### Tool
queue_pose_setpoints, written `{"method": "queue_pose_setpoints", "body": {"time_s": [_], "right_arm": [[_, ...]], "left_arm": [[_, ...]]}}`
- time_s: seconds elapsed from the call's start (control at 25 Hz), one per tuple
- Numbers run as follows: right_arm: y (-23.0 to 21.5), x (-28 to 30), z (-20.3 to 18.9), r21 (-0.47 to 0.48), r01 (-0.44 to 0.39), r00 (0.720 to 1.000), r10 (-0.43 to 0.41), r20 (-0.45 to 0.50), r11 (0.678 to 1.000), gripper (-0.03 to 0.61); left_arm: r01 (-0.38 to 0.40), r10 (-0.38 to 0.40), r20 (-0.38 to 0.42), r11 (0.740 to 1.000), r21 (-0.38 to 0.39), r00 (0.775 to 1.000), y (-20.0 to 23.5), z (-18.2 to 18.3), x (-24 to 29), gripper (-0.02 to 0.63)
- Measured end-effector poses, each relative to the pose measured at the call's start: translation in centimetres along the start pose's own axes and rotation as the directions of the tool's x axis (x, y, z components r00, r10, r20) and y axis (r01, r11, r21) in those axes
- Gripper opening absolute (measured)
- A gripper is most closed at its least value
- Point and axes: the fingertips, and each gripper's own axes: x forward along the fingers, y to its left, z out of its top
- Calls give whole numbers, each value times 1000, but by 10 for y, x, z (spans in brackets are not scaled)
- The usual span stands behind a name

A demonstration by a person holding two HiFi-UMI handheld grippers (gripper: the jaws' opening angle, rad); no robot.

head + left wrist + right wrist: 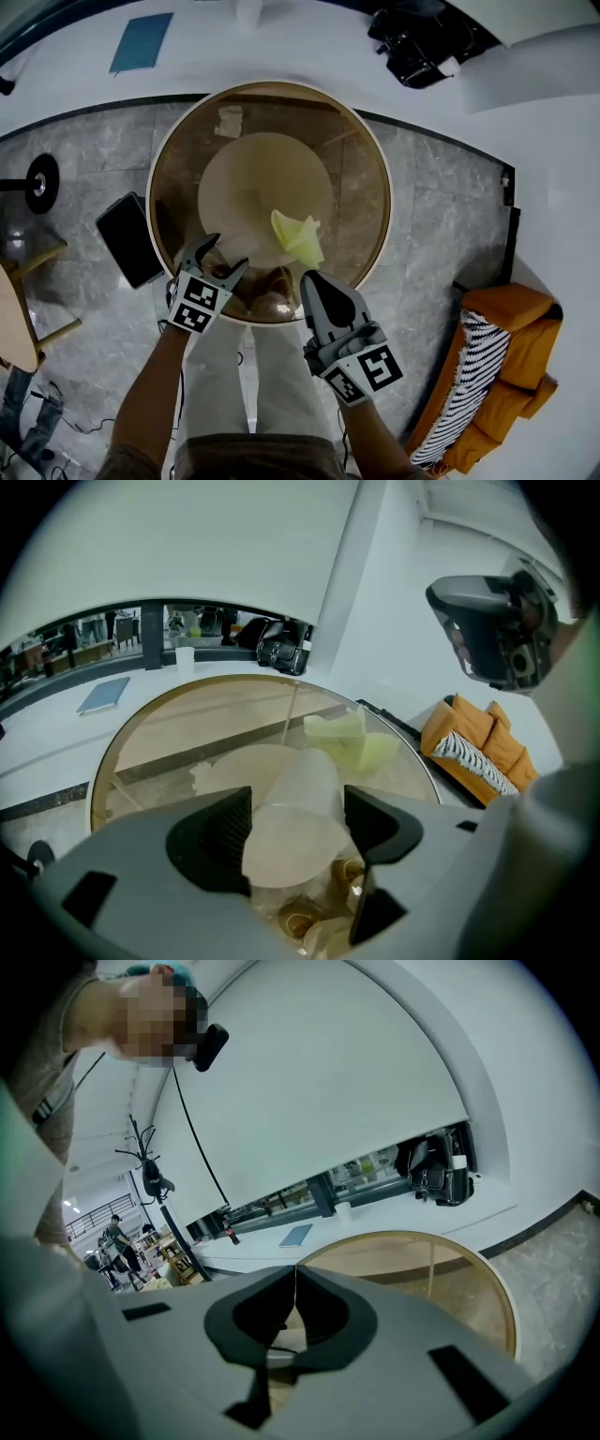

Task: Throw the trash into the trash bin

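Our left gripper [297, 810] clasps a cup [302, 829] on the glass table [376, 150], with a yellow wrapper [298, 236] beyond. The right gripper [295, 1274] is closed and empty. Around us are a marble floor [441, 225] and a sofa [506, 375].

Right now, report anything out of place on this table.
Three bits of litter at the glass table: a crumpled yellow-green paper toward the near edge, a white crumpled scrap on the far side, and a translucent cup, tipped rather than upright, between the left gripper's fingers. Nothing looks spilled or broken.
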Motion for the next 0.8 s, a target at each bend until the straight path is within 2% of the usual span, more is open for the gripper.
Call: {"method": "queue_pose_setpoints", "body": {"time_s": [0.24, 0.48, 0.8], "right_arm": [[7, 6, 1, -8, -19, 1000, 19, -6, 1000, 20], [21, 20, 4, -35, -59, 998, 58, -26, 998, 20], [81, 65, 1, -85, -195, 979, 189, -75, 977, 20]], "left_arm": [[-9, 9, 40, 1000, 0, 999, 3, 13, -9, 322], [-37, 40, 87, 999, -35, 995, 13, 24, -21, 322], [-141, 158, 138, 982, -124, 978, 62, 10, -77, 322]]}}
